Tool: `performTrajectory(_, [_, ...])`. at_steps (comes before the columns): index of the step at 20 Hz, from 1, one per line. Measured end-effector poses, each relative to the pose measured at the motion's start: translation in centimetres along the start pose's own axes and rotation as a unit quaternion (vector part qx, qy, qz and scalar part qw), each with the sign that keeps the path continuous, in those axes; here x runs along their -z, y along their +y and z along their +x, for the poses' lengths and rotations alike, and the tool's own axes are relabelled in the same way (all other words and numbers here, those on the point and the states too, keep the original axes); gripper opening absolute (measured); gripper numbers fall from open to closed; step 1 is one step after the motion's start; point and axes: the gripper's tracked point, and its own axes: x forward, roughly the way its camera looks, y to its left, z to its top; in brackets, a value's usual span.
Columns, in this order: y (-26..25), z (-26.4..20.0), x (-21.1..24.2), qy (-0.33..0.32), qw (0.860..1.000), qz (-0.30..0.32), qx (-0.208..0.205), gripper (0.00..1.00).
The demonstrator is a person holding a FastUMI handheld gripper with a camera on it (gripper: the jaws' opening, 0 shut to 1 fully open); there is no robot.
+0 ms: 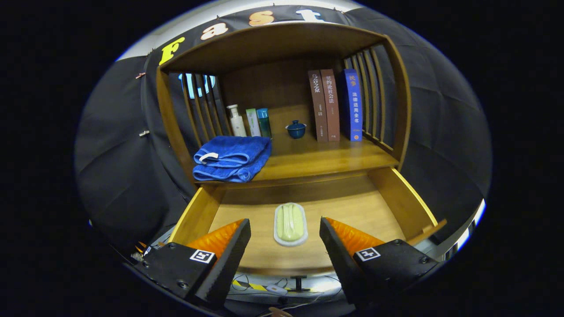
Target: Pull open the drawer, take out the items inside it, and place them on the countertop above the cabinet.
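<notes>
The gripper (285, 231) hovers with fingers spread wide, holding nothing — the pale green bar in its white oval dish (290, 223) lies between the fingertips, on the floor of the pulled-open wooden drawer (352, 207). Farther off, on the wooden countertop (317, 158), a folded blue towel (232, 157) sits left, a small blue lidded cup (296, 129) mid-back, upright books (335, 105) right.

Dim booth, sharp focus, heavy fisheye warp (shelf top shadowed).
</notes>
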Motion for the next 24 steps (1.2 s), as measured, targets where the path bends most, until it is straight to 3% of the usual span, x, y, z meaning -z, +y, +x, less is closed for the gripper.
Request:
performTrajectory(8, [0.3,9.8,-0.2,0.140,0.990,0.006,0.005,1.00])
performTrajectory(14, [-1.3,14.0,6.0,0.267,0.963,-0.013,0.031,0.99])
performTrajectory(17, [-1.6,14.5,6.6,0.300,0.953,-0.013,0.032,0.98])
performTrajectory(21, [-2.3,15.0,8.0,0.332,0.943,-0.011,0.035,0.75])
performTrajectory(24, [-2.5,15.7,7.4,0.313,0.949,-0.013,0.032,0.58])
